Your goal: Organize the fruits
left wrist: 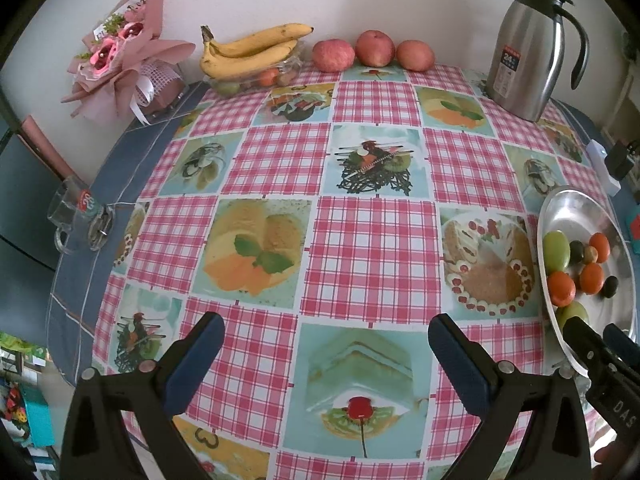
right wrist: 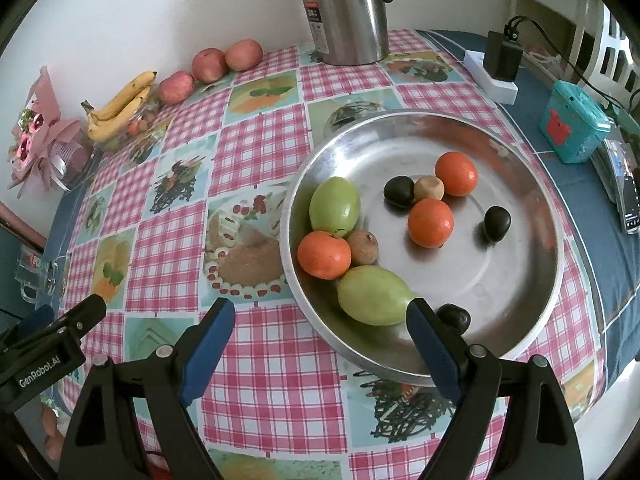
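Observation:
A steel bowl [right wrist: 460, 136] on the checked tablecloth holds two green fruits [right wrist: 335, 205], three orange tangerines [right wrist: 430, 223], dark plums [right wrist: 497, 223] and small brown fruits [right wrist: 363, 247]. My right gripper [right wrist: 320, 320] stands open over the bowl's near left rim, nothing between its fingers. My left gripper [left wrist: 326, 336] hangs open above the cloth, left of the bowl [left wrist: 576, 208]. At the table's far edge lie three red apples [left wrist: 333, 56], and a bunch of bananas [left wrist: 248, 50] rests on a clear container of small fruits [left wrist: 260, 80].
A steel thermos jug [left wrist: 528, 48] stands at the back right. A pink bouquet [left wrist: 120, 64] sits at the back left, a glass mug [left wrist: 76, 216] at the left edge. A power strip with a charger [right wrist: 500, 68] and a teal box [right wrist: 572, 128] lie right of the bowl.

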Motion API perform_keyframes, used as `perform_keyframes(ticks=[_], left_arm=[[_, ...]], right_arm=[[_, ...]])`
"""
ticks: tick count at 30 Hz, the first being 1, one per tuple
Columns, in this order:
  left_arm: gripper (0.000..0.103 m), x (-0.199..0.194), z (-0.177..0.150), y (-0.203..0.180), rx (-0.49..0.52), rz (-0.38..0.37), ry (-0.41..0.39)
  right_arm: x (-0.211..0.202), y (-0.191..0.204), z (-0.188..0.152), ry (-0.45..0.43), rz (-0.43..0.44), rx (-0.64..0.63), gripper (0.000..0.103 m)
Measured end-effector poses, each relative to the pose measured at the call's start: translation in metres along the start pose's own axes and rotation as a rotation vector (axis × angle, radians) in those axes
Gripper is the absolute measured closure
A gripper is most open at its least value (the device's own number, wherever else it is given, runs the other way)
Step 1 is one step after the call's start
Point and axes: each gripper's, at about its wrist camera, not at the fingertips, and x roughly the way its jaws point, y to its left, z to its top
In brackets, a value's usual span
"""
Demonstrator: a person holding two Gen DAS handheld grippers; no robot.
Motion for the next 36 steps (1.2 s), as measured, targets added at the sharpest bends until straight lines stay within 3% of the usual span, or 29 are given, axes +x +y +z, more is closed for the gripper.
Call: perform_keyframes(ticks=[36], left_arm=[[0.0,0.0023,-0.0005,0.0029,-0.01,0.0,0.012]], right_arm=[[0.0027,-0.0002,-0.0002,0.006,-0.001,0.001,0.015]])
